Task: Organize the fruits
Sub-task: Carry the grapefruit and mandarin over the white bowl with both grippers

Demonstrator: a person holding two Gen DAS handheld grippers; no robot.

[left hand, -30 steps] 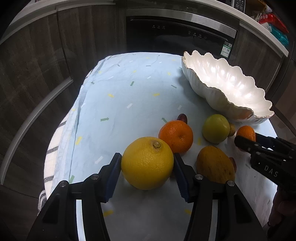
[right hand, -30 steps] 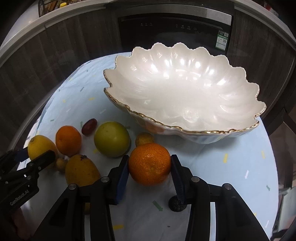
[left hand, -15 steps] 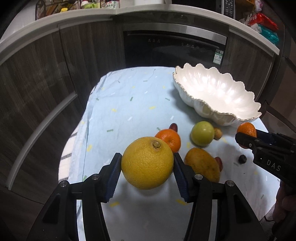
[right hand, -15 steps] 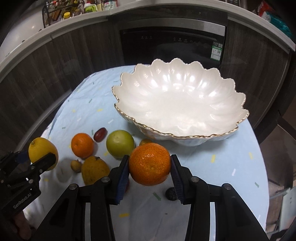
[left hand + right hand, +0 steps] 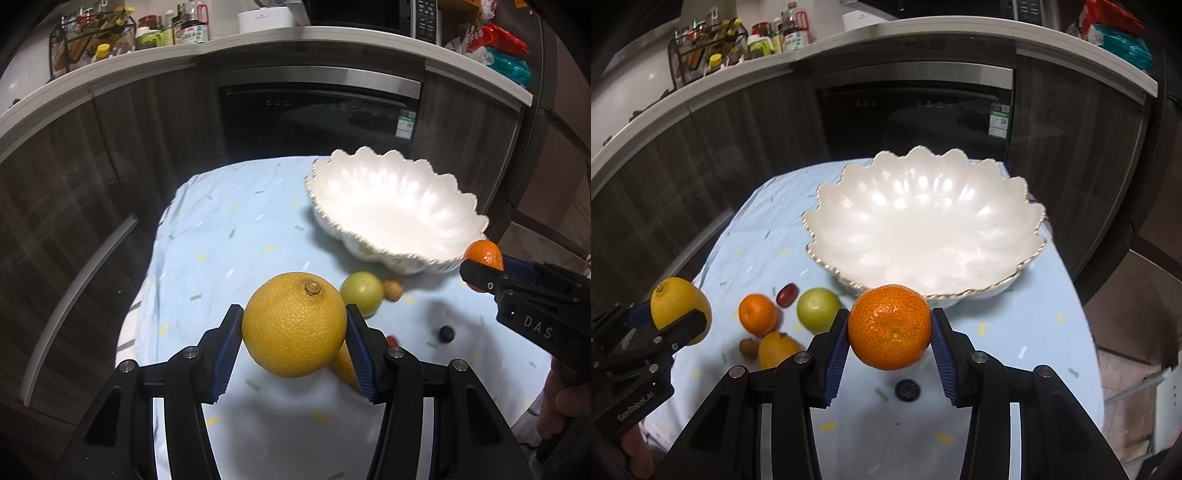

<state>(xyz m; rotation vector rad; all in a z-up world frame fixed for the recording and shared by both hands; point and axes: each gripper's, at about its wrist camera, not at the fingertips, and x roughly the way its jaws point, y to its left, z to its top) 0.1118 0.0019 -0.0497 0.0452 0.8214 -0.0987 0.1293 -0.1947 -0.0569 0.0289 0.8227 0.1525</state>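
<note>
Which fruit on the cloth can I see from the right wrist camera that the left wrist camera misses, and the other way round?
Right wrist only: a second orange and a dark red fruit on the cloth, both clear of the grippers.
Left wrist only: no extra fruit; it hides those behind the big yellow citrus in the left gripper.
Both: the empty white bowl, the green fruit, and the orange clamped in the right gripper.

A pale blue tablecloth (image 5: 1052, 332) flecked with small coloured dashes is covering the table, and a small round black object (image 5: 907, 390) is lying on it near the front. Behind the table a dark built-in oven (image 5: 916, 114) is sitting among wood-grain cabinets (image 5: 1071, 129), while bottles are standing in a wire rack (image 5: 701, 55) on the white countertop (image 5: 775, 55).
</note>
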